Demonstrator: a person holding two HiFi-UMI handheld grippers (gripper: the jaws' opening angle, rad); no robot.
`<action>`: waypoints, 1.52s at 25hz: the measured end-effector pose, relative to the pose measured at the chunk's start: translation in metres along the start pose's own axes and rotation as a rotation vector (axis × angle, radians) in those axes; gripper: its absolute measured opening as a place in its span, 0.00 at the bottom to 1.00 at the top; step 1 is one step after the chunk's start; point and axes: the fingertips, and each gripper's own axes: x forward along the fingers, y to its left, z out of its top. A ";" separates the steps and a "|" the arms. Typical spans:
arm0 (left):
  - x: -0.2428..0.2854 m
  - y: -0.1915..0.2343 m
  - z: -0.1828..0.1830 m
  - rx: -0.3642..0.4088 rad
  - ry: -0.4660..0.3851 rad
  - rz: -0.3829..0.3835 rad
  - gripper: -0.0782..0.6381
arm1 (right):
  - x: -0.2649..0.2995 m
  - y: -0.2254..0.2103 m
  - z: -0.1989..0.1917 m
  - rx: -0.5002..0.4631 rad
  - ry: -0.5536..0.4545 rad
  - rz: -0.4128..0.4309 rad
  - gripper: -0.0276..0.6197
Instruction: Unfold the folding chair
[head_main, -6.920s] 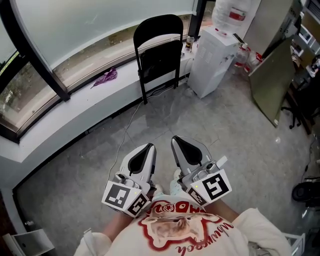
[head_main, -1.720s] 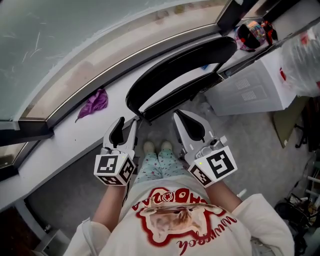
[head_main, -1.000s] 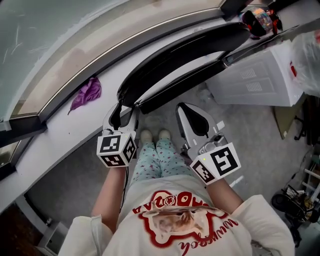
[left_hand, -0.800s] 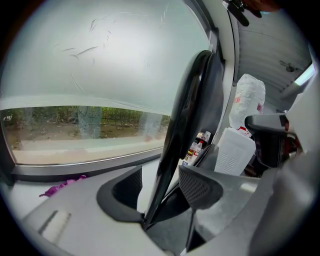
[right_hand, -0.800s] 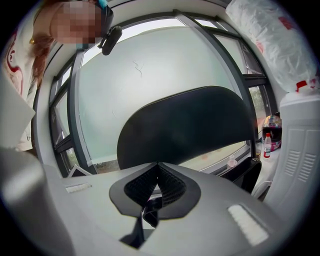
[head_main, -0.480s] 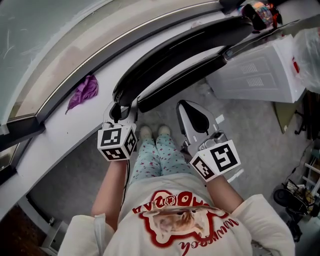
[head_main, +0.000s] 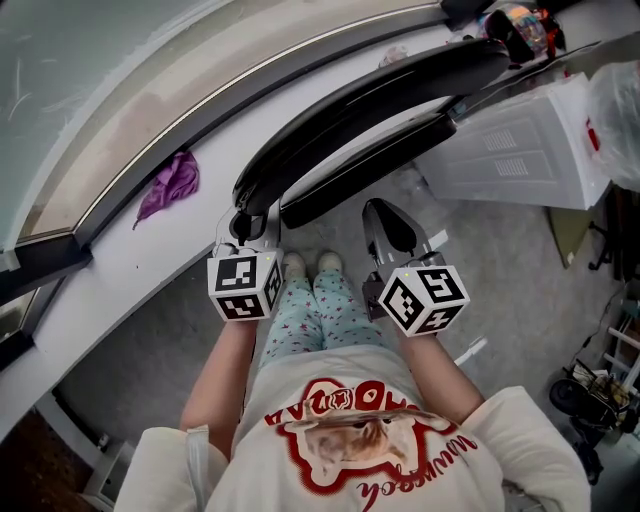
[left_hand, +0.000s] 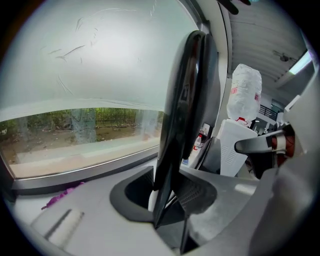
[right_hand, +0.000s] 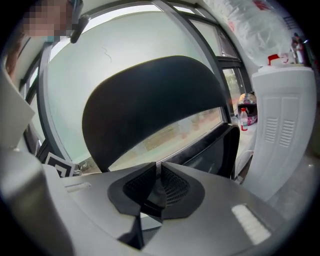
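- Black folding chair is still folded flat, leaning against the white window ledge right in front of the person, its seat lying up against the backrest
- Since a second ago the left gripper has settled on the backrest's left end; the left gripper view shows that dark edge standing between its jaws with the pads closed against it
- The right gripper has dropped lower in the last half second and rolled, so its marker cube now faces upward. Its jaws are pressed together with nothing between them, and it hangs just below the seat's front edge, not touching it
- My reading: one side is now anchored, and the right gripper is being brought in to catch the seat; no unfolding has begun
- Room is tight behind, since the ledge and the window stop the chair from going back, so the seat has to swing out toward the person
- A white water dispenser stands close on the right of the chair, leaving little sideways room there
- Bare floor lies open to the left, but the person's feet are just under the seat's edge and would probably have to step back
- The purple cloth on the ledge is well clear
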 end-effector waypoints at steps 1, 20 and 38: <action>0.000 0.000 0.000 0.002 0.004 -0.005 0.27 | 0.003 -0.004 -0.002 0.029 0.007 -0.016 0.13; 0.000 -0.002 -0.003 0.002 0.044 -0.034 0.27 | 0.080 -0.038 -0.016 0.714 0.013 -0.238 0.51; -0.001 -0.005 -0.003 0.045 0.065 -0.107 0.27 | 0.101 -0.029 -0.022 0.671 0.009 -0.244 0.46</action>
